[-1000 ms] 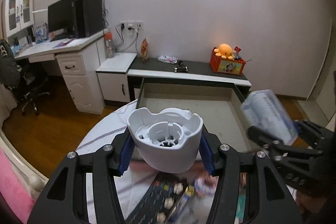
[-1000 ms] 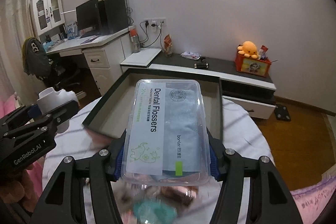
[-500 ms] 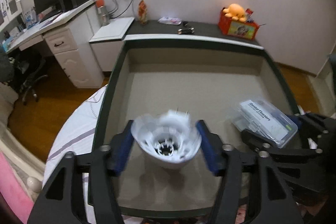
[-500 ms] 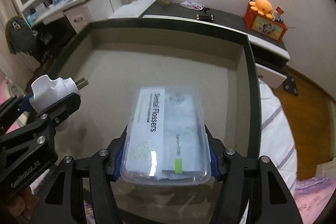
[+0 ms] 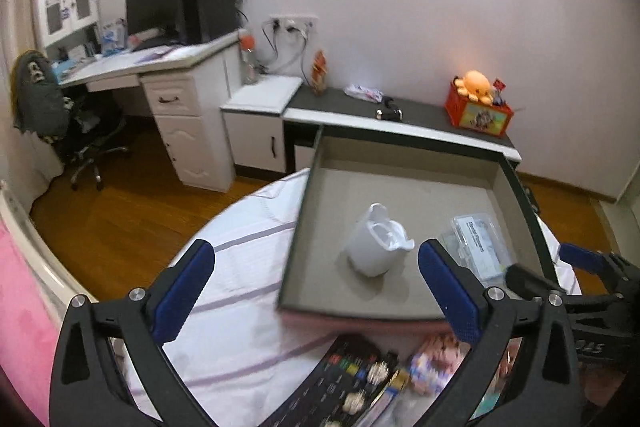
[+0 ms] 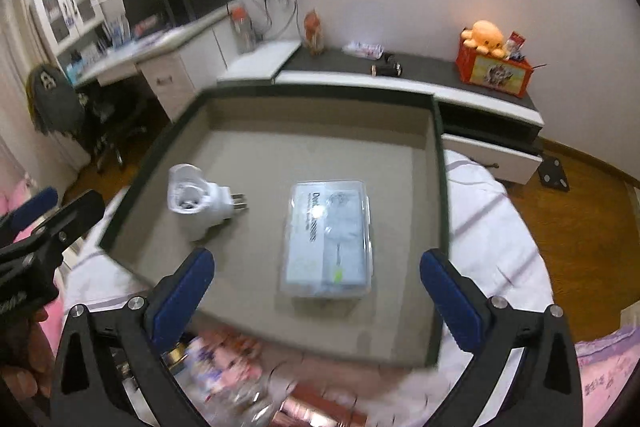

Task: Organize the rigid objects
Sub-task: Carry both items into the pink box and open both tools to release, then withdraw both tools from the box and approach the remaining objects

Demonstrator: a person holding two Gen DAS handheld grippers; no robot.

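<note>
Both grippers empty, two items lying in the tray

The left gripper point(image 5: 316, 291) and right gripper point(image 6: 316, 291) gape wide; white plug adapter point(image 6: 198, 199) and flosser box point(image 6: 328, 243) rest apart inside the tray point(image 6: 438, 187). Next pick should approach the cluttered tabletop point(image 5: 248, 307) squarely, jaws wide.

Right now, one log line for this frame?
left gripper: open | right gripper: open | white plug adapter, floss box: in tray

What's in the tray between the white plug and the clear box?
Nothing: only bare tray floor separates white plug and clear box, seen from the right wrist.
</note>
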